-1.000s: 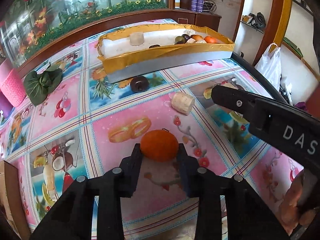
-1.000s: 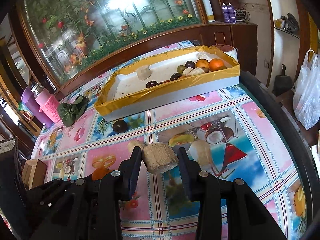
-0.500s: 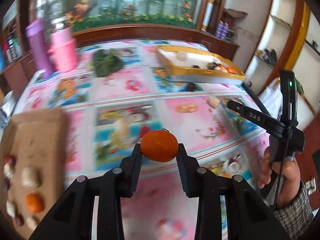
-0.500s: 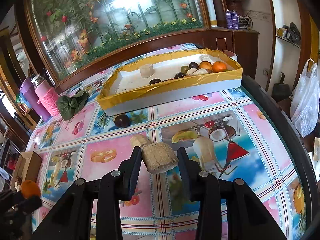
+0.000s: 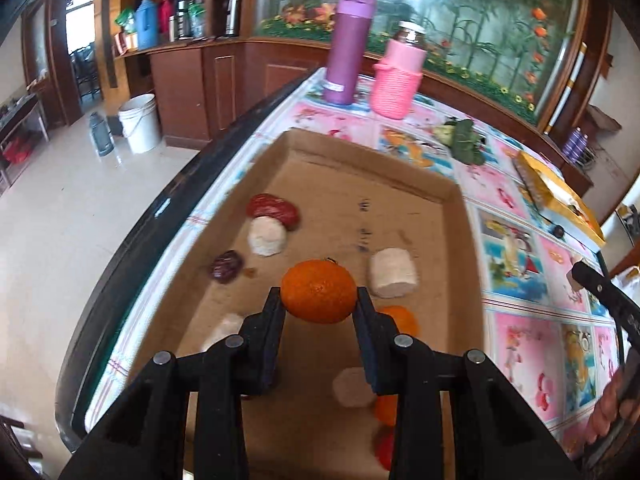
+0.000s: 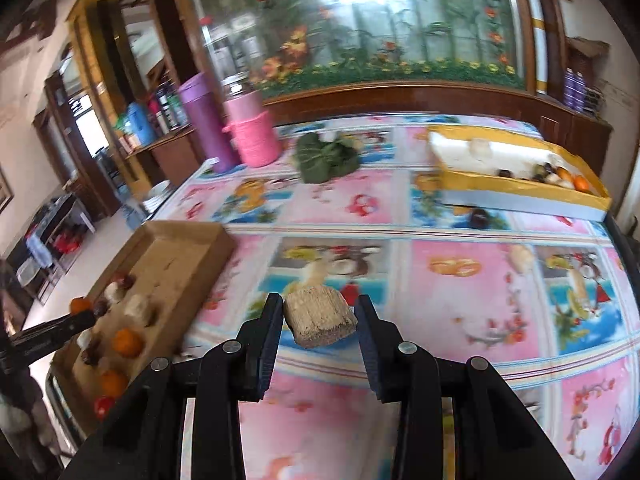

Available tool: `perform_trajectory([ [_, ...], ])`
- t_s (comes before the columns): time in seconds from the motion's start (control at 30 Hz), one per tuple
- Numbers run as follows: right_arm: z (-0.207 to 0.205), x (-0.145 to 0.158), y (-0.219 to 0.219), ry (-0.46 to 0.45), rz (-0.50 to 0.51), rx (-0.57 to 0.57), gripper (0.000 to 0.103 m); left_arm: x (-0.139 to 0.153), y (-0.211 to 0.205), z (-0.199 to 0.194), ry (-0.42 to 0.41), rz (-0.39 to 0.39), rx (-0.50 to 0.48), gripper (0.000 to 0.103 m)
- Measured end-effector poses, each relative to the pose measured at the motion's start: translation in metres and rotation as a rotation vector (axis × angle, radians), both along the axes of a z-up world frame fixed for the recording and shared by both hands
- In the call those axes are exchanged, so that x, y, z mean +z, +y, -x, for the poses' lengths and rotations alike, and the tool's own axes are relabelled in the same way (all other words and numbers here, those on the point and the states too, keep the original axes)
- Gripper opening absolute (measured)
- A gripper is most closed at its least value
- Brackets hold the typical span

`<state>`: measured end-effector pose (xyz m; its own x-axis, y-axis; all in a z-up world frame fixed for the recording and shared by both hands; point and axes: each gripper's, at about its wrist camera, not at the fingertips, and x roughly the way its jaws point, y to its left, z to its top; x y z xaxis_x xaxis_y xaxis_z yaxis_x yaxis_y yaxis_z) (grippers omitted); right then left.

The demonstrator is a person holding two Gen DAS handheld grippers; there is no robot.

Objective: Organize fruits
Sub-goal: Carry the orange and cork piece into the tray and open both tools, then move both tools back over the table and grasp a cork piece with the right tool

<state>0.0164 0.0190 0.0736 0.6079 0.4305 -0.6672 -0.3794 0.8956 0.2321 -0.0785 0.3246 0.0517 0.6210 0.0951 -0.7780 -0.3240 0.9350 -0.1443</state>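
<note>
My left gripper (image 5: 319, 300) is shut on an orange tangerine (image 5: 318, 293), held above a shallow cardboard tray (image 5: 372, 164) with several fruits and pale chunks in it: a red date (image 5: 273, 210), a dark plum (image 5: 226, 266), white pieces (image 5: 267, 236). My right gripper (image 6: 320, 318) is shut on a tan ridged chunk (image 6: 321, 322), carried over the fruit-print tablecloth (image 6: 460, 300). The same cardboard tray (image 6: 176, 248) lies to its left, with the left gripper and tangerine (image 6: 80, 305) over it. A yellow-lined box (image 6: 520, 188) with more fruit sits at the far right.
A purple flask (image 5: 348, 46) and a pink knitted jar cover (image 5: 398, 80) stand beyond the tray. A green leafy bundle (image 6: 326, 156) lies mid-table. A dark fruit (image 6: 479, 218) and a pale chunk (image 6: 521, 258) lie loose near the yellow box. The table's dark edge (image 5: 160, 216) runs left of the tray.
Both grippers swung left across the table, away from the yellow box. The left one now holds the tangerine over the cardboard tray; the right one follows with the tan chunk.
</note>
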Motion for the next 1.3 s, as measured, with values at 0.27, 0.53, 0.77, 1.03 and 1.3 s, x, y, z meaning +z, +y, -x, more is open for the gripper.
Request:
perform_trajectory([
  [0.27, 0.04, -0.009, 0.131, 0.006, 0.062, 0.274, 0.041, -0.013, 0.021, -0.016, 0.066, -0.034, 0.007, 0.034],
  [0.53, 0.037, -0.036, 0.172, -0.003, 0.21, 0.288, 0.041, -0.021, 0.023, -0.021, 0.065, -0.003, 0.007, 0.034],
  [0.77, 0.038, -0.04, 0.179, -0.031, 0.25, 0.281, 0.041, -0.014, 0.03, -0.013, 0.018, 0.037, 0.041, 0.047],
  [1.03, 0.04, -0.034, 0.17, -0.019, 0.195, 0.273, 0.05, 0.006, 0.028, 0.006, -0.044, 0.038, 0.075, 0.061],
  [1.3, 0.055, -0.012, 0.135, -0.059, 0.113, 0.2, 0.066, 0.026, -0.003, 0.019, -0.092, -0.035, 0.052, 0.075],
])
